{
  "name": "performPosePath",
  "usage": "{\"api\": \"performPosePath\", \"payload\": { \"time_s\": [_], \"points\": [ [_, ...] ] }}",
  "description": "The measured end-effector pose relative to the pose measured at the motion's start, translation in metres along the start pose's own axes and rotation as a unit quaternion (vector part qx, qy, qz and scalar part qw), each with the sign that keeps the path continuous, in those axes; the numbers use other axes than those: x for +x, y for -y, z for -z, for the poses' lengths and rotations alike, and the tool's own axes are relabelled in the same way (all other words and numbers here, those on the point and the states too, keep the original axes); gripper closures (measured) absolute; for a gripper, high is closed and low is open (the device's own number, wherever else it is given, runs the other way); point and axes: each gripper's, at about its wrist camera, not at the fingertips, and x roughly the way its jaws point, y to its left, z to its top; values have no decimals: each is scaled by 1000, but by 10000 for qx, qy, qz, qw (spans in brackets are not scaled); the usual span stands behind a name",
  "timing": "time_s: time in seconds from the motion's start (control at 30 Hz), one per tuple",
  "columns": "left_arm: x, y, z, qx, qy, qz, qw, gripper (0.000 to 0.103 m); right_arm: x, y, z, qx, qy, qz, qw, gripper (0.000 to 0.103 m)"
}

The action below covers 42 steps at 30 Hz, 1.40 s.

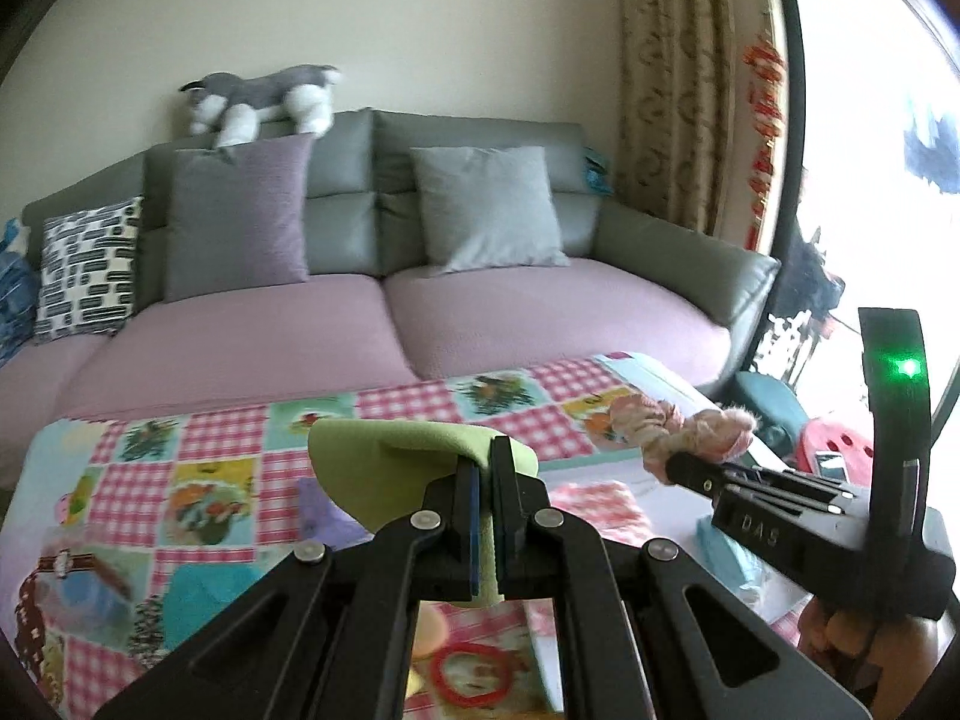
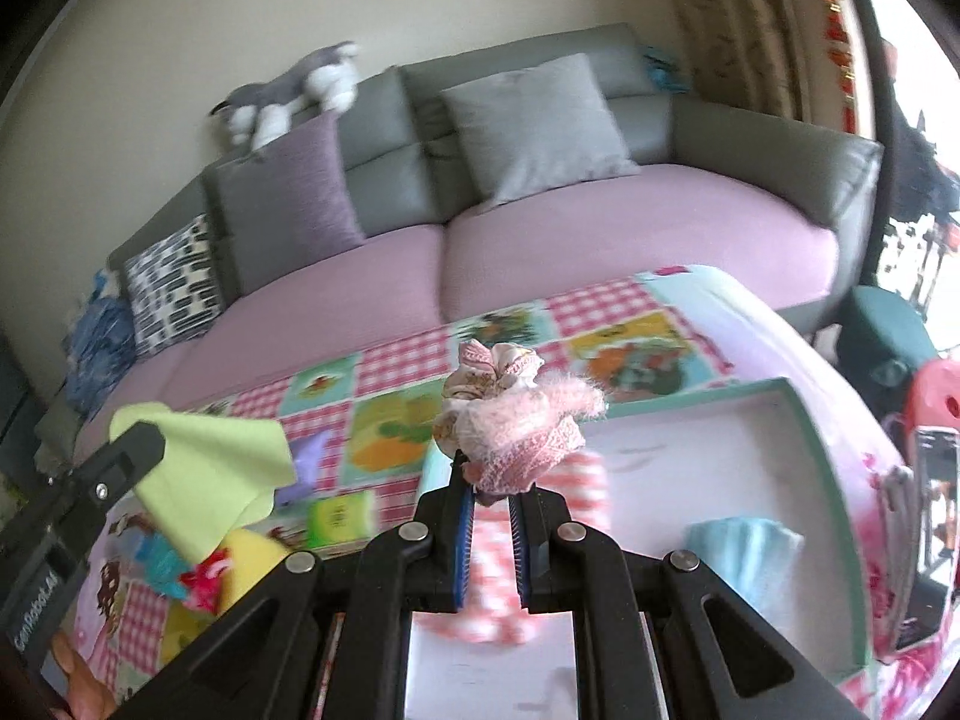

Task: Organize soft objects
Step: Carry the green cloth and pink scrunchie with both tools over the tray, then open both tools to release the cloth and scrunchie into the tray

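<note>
The green cloth (image 1: 384, 456) hangs pinched between the pressed-together fingers of the left gripper (image 1: 487, 468), held up above the patchwork-covered table (image 1: 198, 456). It looks thin, limp and very light: it folds over the fingertips and droops to one side, so a pinch at a corner or edge, as here, should be enough, and it will likely flop and drape wherever it is set down. The right gripper (image 2: 489, 480) is clamped on a bundle of pink scrunchies (image 2: 516, 420), a lace one and a floral-printed one bunched together above the fingers. These seem springy and fluffy, light too, with loose fibres at the edges; a grip through the gathered fabric ought to hold, though one of the bundle could slip free if the pinch catches only part of it.

Below the right gripper lies a shallow white tray with a teal rim (image 2: 828, 480), holding a pink checked cloth (image 2: 576, 480) and a light blue cloth (image 2: 744, 546). On the table to the left sit a yellow soft item (image 2: 252, 558), a small red-and-blue piece and a green packet (image 2: 339, 519) whose print is too blurred to read. Readable writing is sparse: "DAS" on the right gripper's body in the left wrist view, and "GenRobot.AI" on the left gripper's body in the right wrist view. Behind stands a grey and lilac sofa (image 1: 540, 312) with cushions and a plush husky (image 1: 264, 99) on its backrest.
</note>
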Motion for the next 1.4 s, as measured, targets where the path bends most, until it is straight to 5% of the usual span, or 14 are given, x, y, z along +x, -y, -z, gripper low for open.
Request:
{"api": "performPosePath", "payload": {
  "time_s": [0.3,0.63,0.9,1.4],
  "points": [
    [29,46,3,153,-123,542,9983,100,-11,58,-4,393,102,582,9975,91],
    [71,92,10,668,-648,700,9932,100,9,91,0,666,-188,801,9944,91],
    [112,100,8,618,-857,657,9922,100,29,101,9,855,-385,852,9919,91],
    [172,101,64,311,-1732,681,9820,100,73,108,28,831,-1119,1020,9850,91]
  ]
}}
